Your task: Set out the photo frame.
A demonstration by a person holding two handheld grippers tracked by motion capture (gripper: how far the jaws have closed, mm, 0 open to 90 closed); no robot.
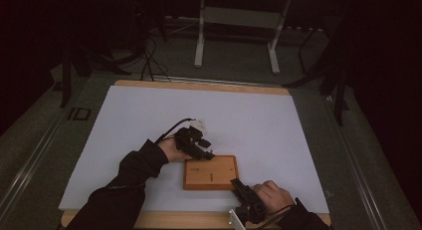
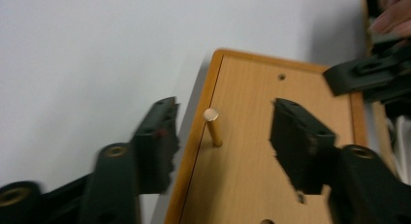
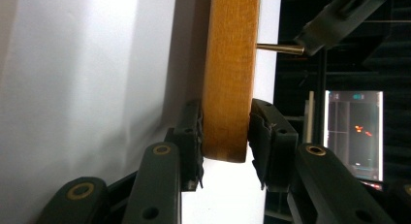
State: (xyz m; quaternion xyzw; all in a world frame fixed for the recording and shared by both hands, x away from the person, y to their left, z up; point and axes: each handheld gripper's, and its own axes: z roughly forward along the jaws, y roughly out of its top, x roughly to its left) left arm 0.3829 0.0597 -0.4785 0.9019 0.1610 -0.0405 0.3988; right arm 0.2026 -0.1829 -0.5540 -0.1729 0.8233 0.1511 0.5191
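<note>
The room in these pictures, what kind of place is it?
Probably a lab or test workshop set up for recording handwork. A person works a hand-held gripper at a white-covered table on a wooden peg board; the surroundings are dark, with cables on the floor and a lit screen behind.

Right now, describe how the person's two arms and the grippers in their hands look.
Both forearms wear dark long sleeves, and the hands are bare. The left gripper is black with a whitish part on top, and a black cable loops from it. The right gripper is black too, with a pale metal piece at its rear. Its jaws have ribbed black pads and brass-coloured pivot rings.
</note>
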